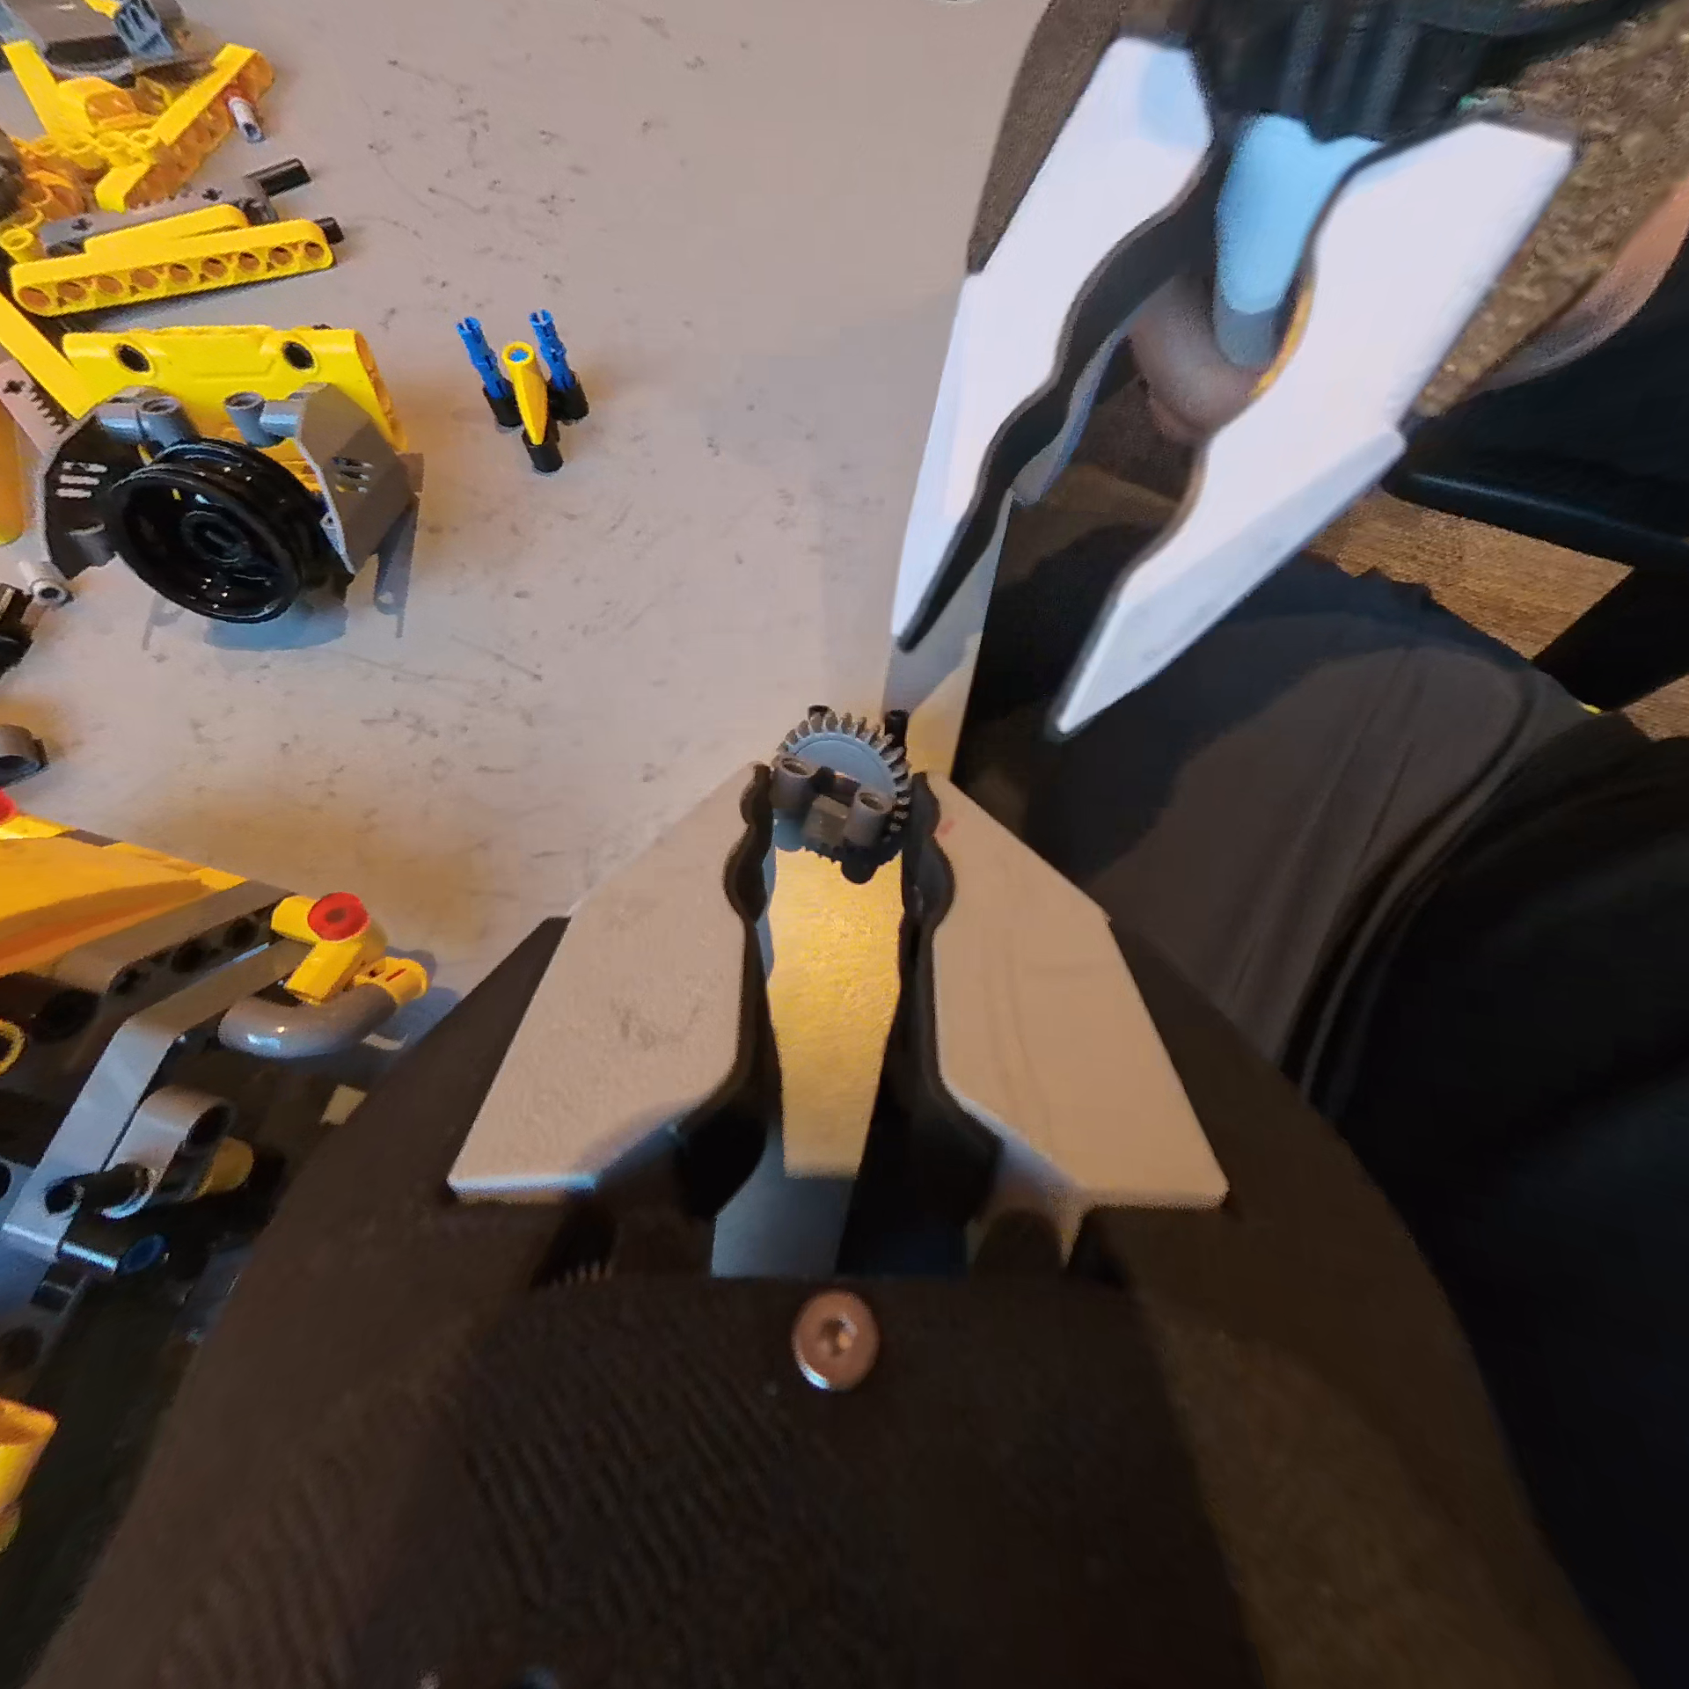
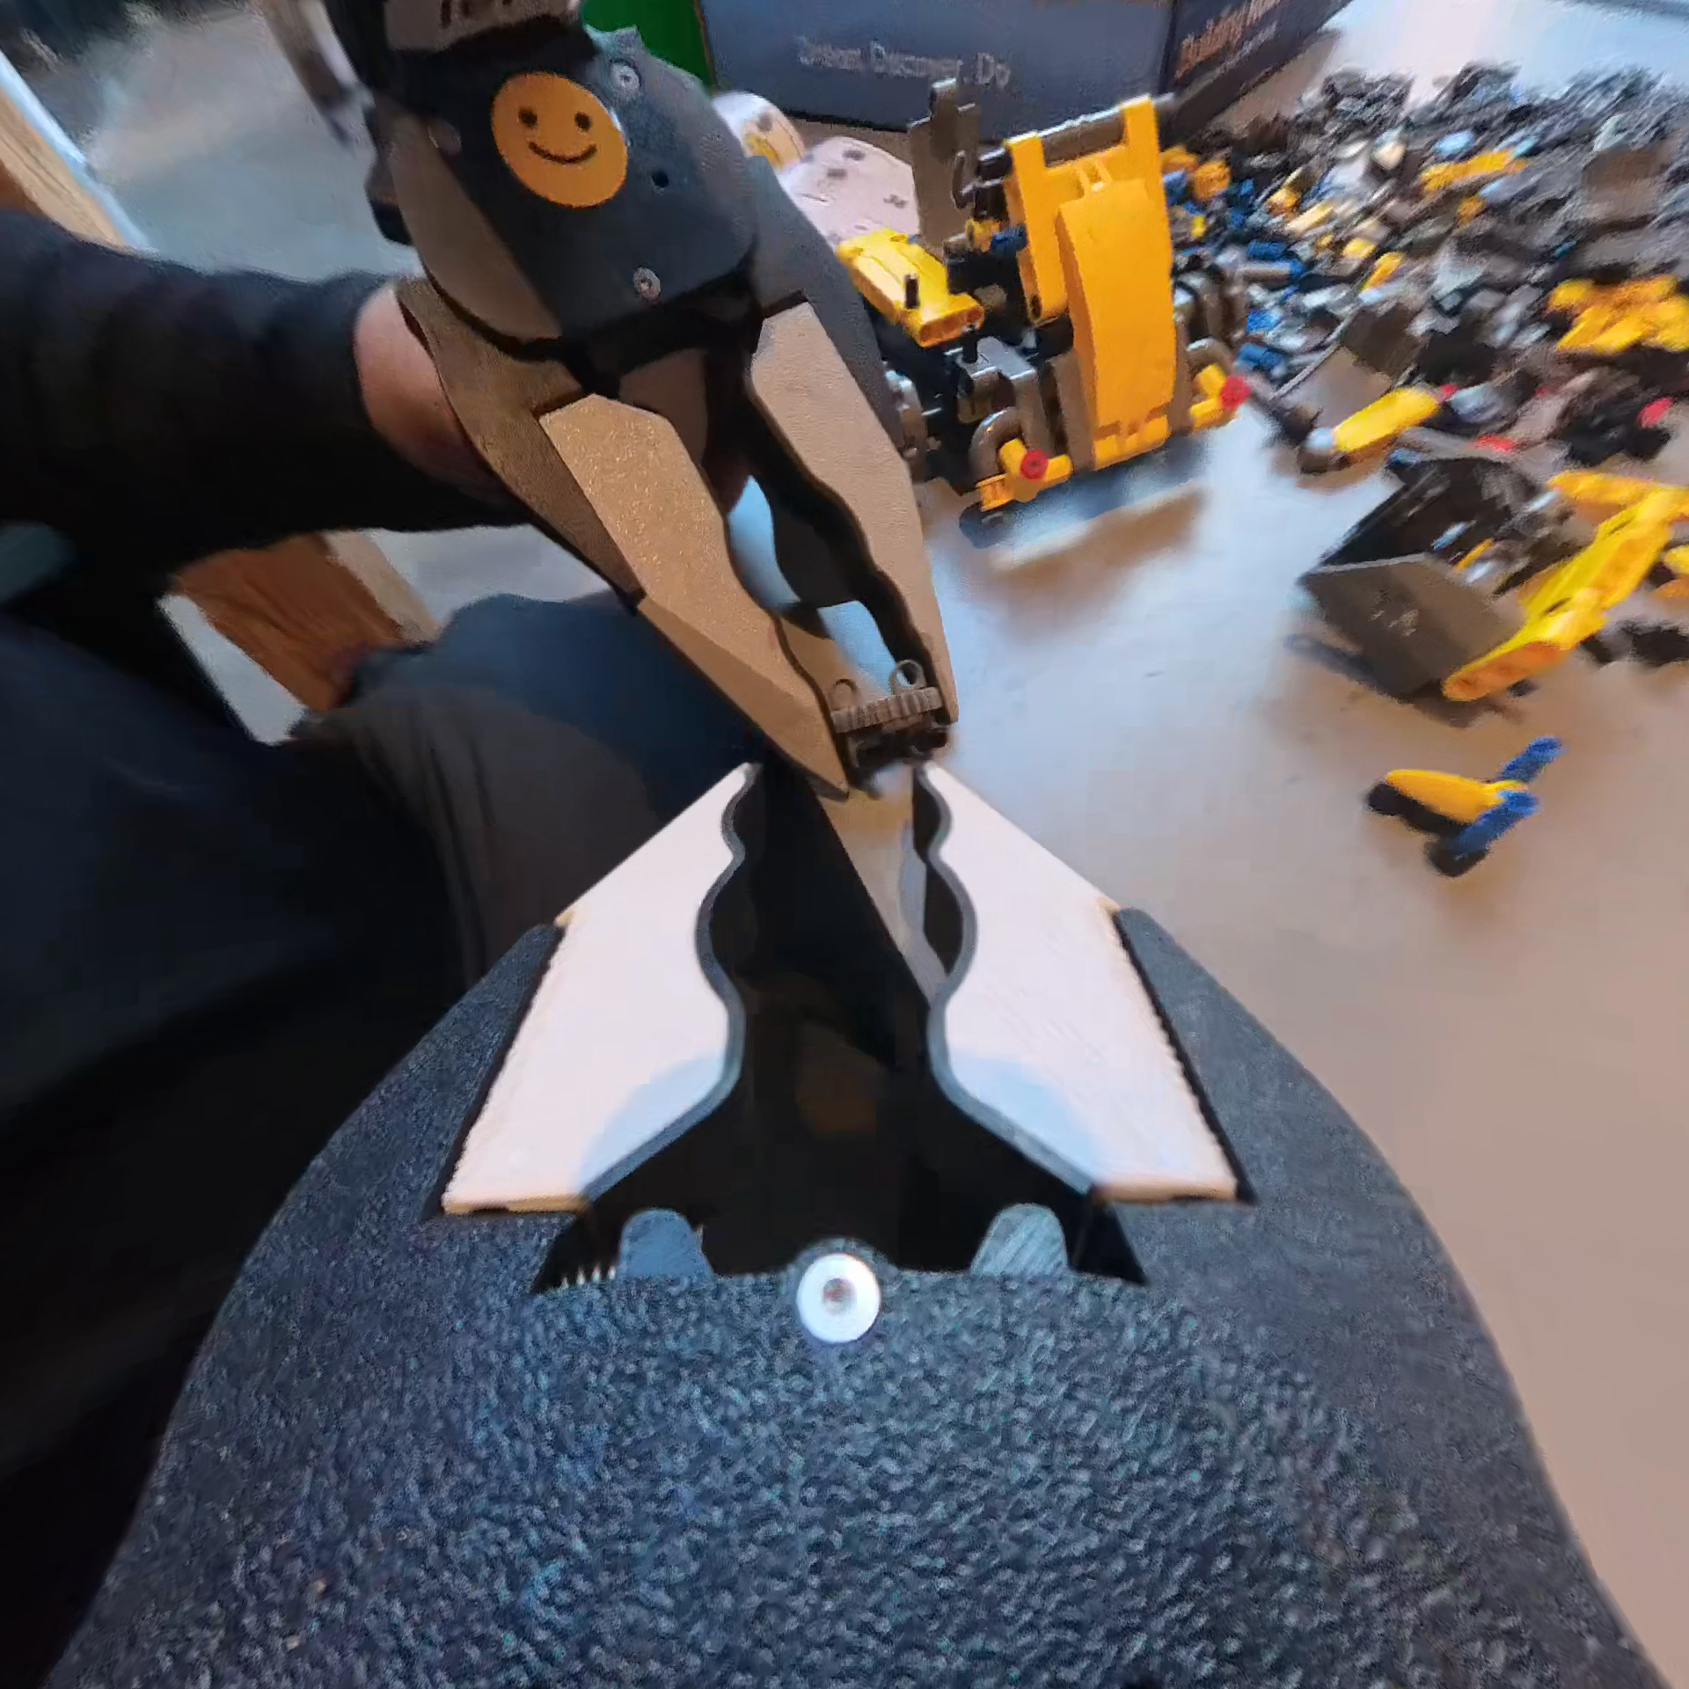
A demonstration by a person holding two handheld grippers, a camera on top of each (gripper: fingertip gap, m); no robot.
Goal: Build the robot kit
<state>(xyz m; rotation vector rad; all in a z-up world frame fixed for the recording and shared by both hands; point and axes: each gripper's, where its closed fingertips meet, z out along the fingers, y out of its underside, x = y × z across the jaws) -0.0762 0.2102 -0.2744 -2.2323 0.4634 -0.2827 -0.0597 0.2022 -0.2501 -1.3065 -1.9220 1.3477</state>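
Pale grey surface (image 1: pixel 695 228) filling the left wrist view, scuffed, edge running down the right side with a person's dark-clothed lap beyond it; wooden furniture behind at left in the right wrist view. Far side of surface: dark printed box (image 2: pixel 914 64), heap of loose black, blue and yellow pieces (image 2: pixel 1462 201). Half-built yellow and grey brick vehicle (image 2: pixel 1078 302) standing upright near the middle, grey bucket part with yellow arm (image 2: pixel 1462 603) lying to its right. Nearer the left gripper: yellow housing with black wheel (image 1: pixel 219 512), yellow holed beams (image 1: pixel 174 265), small cluster of blue pins round a yellow cone (image 1: pixel 530 384) standing apart on bare surface. Left gripper (image 1: pixel 836 795) jaws nearly closed, clamped at the very tips on a small grey toothed gear assembly (image 1: pixel 836 795), gear face flat toward its own camera, edge-on and lying crosswise between the tips in the right wrist view (image 2: pixel 891 713). Held off the surface, over its edge. Right gripper (image 2: pixel 836 777) jaws parted wide, nothing between them, tips just below and nearly touching the gear; contact not clear because of blur. Seen from the left, right gripper (image 1: pixel 978 676) coming in from above right, tips just beside the gear. Gear straight ahead of the open right jaws, tooth plane across the gap. Orange smiley disc (image 2: pixel 559 139) on left gripper body.
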